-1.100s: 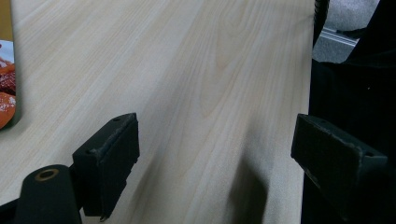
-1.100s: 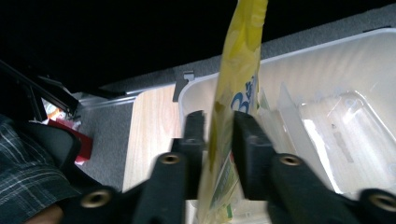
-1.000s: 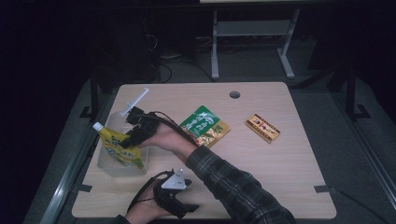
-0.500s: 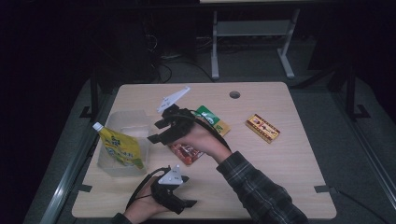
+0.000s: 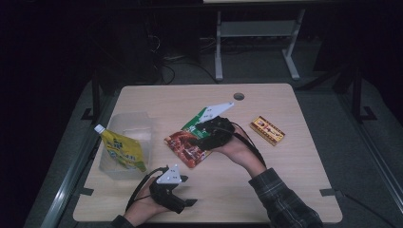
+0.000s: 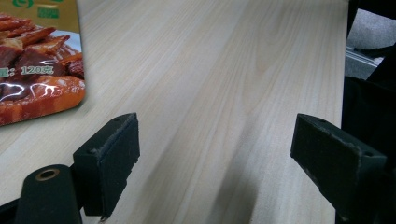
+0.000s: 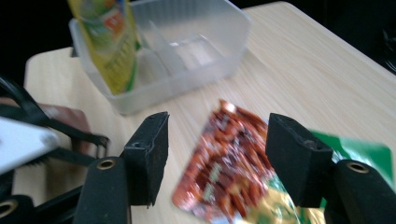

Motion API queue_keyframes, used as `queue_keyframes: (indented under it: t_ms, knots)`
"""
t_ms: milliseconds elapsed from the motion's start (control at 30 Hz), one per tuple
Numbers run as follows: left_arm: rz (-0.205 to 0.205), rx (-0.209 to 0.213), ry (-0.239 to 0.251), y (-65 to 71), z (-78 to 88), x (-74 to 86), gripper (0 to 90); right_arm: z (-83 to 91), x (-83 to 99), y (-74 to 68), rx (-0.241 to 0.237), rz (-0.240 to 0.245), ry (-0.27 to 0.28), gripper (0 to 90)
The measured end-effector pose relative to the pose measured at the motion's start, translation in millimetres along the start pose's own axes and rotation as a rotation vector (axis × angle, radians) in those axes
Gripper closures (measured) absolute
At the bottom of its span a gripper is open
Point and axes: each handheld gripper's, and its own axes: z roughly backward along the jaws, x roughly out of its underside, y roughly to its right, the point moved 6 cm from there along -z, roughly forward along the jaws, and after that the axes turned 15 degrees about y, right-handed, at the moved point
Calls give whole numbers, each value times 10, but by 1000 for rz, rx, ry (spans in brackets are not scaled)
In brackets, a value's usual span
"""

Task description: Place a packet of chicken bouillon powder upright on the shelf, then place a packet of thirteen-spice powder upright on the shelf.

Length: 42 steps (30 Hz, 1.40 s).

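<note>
the right gripper (image 5: 205, 137) hangs over the snack packet (image 5: 190, 142) mid-table, jaws just opened, nothing pinched, likely for a grab. the left gripper (image 5: 183, 205) rests wide open, empty, near the clear tub (image 5: 142, 124).

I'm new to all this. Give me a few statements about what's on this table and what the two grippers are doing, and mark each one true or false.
1. A yellow drink pouch with a white cap stands in the clear plastic bin. True.
2. The right gripper hovers over the red-and-green snack bag with open jaws. True.
3. The left gripper is clamped on the snack bag. False: its jaws stand open over the bare wooden table, and the bag lies off to one side.
4. The small yellow-and-red box lies inside the bin. False: it lies on the table, on the far side of the snack bag from the bin.
5. The snack bag lies flat on the table beside the bin. True.
</note>
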Motion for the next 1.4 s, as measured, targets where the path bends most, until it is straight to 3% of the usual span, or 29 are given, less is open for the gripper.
queue_keyframes:
  t_ms: [200, 367, 633, 667, 733, 900, 967, 1000, 1033, 1067, 1133, 1267, 1400]
  knots:
    - [-1, -5, 5, -25, 9, 6, 150, 173, 256, 248, 66, -57, -11, 374]
    - [14, -15, 7, -49, 19, 13, 150, 343, 434, 539, 140, -90, -25, 383]
    - [21, -32, -3, -71, 50, 28, 153, 647, 712, 1069, 239, -158, -51, 617]
    - [21, -32, -3, -71, 50, 28, 153, 647, 712, 1069, 239, -158, -51, 617]
    - [34, -27, 8, -66, 46, 28, 154, 741, 851, 1250, 280, -186, -75, 678]
    - [42, -24, 10, -71, 43, 29, 154, 920, 1065, 1577, 400, -201, -93, 761]
    - [43, -24, 10, -72, 41, 30, 154, 959, 1099, 1630, 421, -209, -93, 771]
    - [45, -26, 10, -76, 40, 30, 154, 1024, 1163, 1726, 460, -215, -99, 804]
    - [45, -26, 10, -76, 40, 30, 155, 1024, 1163, 1726, 460, -215, -99, 804]
    - [45, -26, 10, -77, 40, 30, 155, 1076, 1207, 1806, 504, -213, -101, 852]
    - [42, -28, 7, -83, 38, 32, 155, 1128, 1257, 1899, 544, -223, -100, 899]
    - [32, -28, 3, -79, 36, 28, 155, 1193, 1412, 2056, 605, -240, -127, 900]
    - [33, -31, 1, -82, 35, 29, 156, 1190, 1561, 2164, 622, -261, -154, 898]
